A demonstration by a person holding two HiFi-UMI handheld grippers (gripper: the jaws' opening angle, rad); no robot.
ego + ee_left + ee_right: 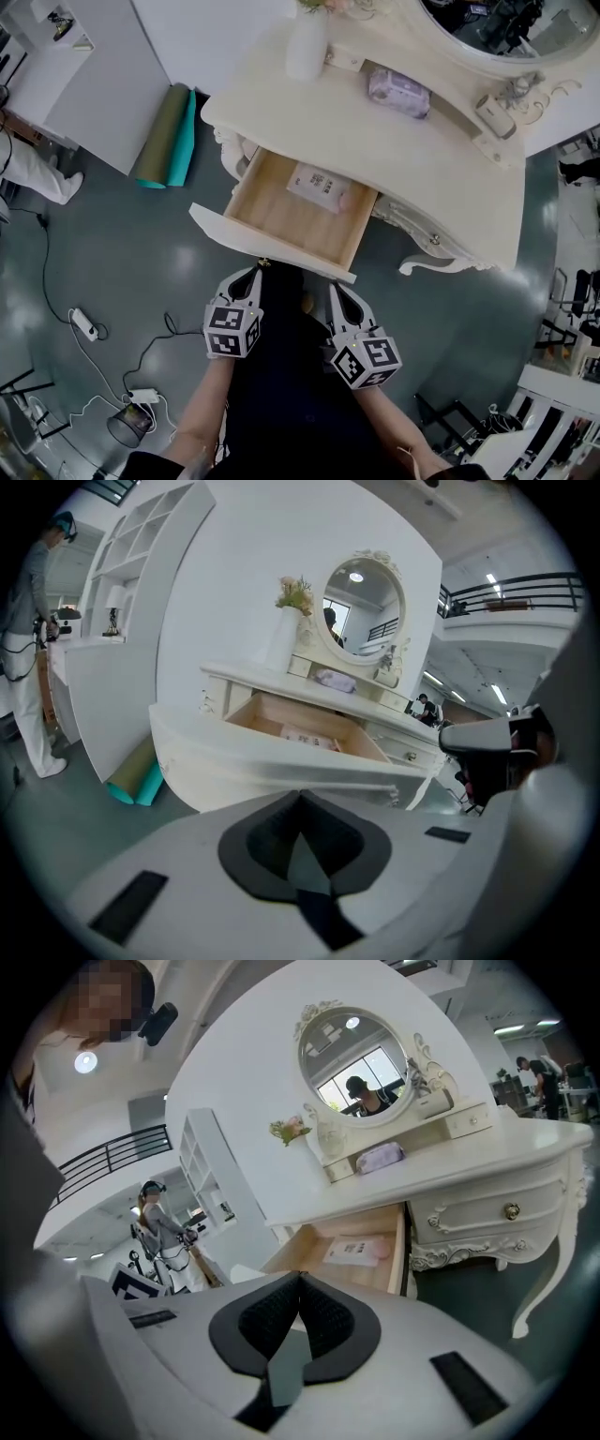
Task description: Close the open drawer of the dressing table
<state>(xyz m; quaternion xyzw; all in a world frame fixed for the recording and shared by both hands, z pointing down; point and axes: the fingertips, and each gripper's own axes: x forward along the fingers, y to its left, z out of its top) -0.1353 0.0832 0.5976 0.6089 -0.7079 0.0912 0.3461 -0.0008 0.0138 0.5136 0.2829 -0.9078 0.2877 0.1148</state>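
The white dressing table (pixel 441 178) has its left drawer (pixel 272 246) pulled far out, showing a wood inside with a white packet (pixel 319 186) at the back. Both grippers hang side by side just in front of the drawer's white front panel. My left gripper (pixel 256 273) is shut and empty, its tip close under the small knob; I cannot tell if it touches. My right gripper (pixel 336 289) is shut and empty, a little short of the panel's right end. The left gripper view has the drawer front (pixel 281 761) right past the gripper (pixel 300 794). The right gripper (pixel 300 1274) faces the open drawer (pixel 361 1246).
On the tabletop stand a white vase (pixel 307 42), a purple pack (pixel 398 91) and an oval mirror (pixel 506 28). Rolled mats (pixel 167 136) lean left of the table. Cables and a power strip (pixel 84 323) lie on the grey floor. A person (pixel 28 173) stands at far left.
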